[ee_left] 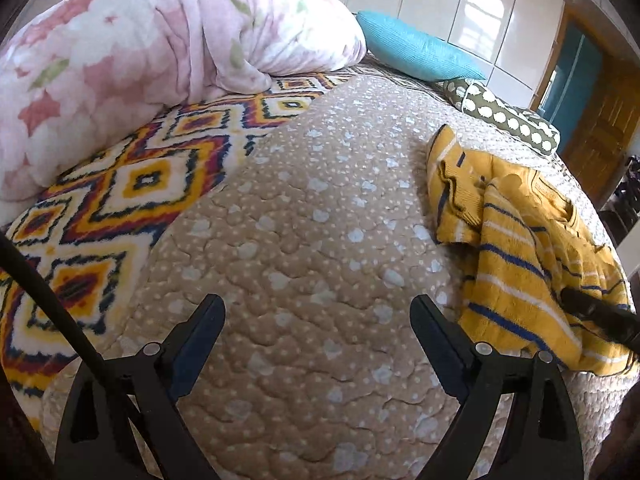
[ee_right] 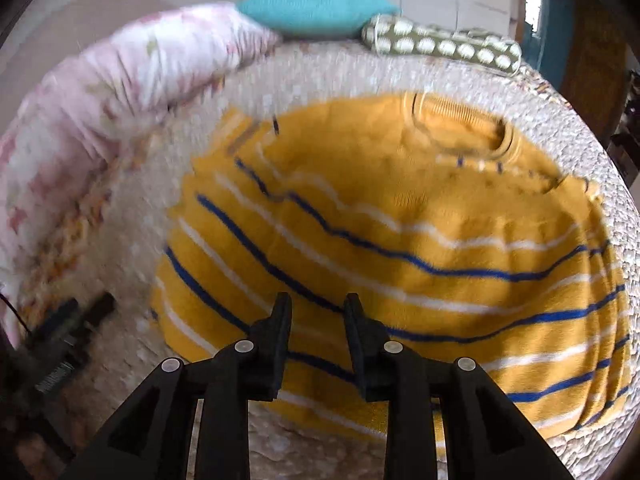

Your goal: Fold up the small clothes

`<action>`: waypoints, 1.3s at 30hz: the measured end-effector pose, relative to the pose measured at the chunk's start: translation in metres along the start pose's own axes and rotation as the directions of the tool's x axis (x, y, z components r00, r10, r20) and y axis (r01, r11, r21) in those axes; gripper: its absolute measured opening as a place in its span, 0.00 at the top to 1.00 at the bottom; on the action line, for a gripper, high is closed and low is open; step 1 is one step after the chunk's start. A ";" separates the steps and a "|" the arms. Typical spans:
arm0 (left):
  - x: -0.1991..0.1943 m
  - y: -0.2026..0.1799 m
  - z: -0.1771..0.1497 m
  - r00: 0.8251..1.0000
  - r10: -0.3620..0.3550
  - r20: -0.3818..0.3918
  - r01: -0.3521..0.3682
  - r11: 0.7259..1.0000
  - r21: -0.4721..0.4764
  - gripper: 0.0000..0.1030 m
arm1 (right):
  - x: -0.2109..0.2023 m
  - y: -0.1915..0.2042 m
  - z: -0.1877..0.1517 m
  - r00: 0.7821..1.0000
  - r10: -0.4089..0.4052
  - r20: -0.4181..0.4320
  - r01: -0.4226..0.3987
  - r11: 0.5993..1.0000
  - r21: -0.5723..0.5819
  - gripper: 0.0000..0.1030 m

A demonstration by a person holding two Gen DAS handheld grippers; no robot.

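A small yellow sweater [ee_right: 400, 216] with blue and white stripes lies on the beige quilted bed cover [ee_left: 304, 240], its neck hole toward the far side. In the left wrist view the sweater [ee_left: 520, 248] lies rumpled at the right. My left gripper [ee_left: 318, 312] is wide open and empty over bare quilt, left of the sweater. My right gripper [ee_right: 316, 304] is partly open with a narrow gap, just above the sweater's near hem, holding nothing. Its finger shows in the left wrist view [ee_left: 600, 314] over the sweater's lower edge.
A pink floral duvet [ee_left: 132, 48] is bunched at the far left on a diamond-patterned blanket [ee_left: 120, 200]. A turquoise cushion [ee_left: 416, 48] and a dotted olive bolster [ee_left: 508, 118] lie at the bed's far end. The left gripper shows at the left in the right wrist view [ee_right: 68, 332].
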State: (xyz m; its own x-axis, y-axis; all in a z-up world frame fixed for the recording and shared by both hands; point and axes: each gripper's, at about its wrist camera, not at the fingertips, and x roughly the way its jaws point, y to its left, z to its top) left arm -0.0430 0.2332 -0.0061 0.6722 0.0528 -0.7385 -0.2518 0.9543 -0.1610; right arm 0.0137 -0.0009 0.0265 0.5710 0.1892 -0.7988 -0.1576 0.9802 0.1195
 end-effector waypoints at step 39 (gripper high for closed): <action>-0.024 0.053 0.016 0.997 0.042 0.060 -0.031 0.985 -0.168 0.10 | -0.002 0.112 -0.071 0.977 -0.157 0.145 0.209 0.845 -0.492 0.38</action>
State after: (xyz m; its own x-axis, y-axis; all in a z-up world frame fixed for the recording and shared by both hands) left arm -0.0616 0.2866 0.0136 0.7016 0.1100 -0.7040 -0.3860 0.8891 -0.2458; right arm -0.0628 0.1040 -0.0004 0.6992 0.0389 -0.7139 -0.4104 0.8394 -0.3562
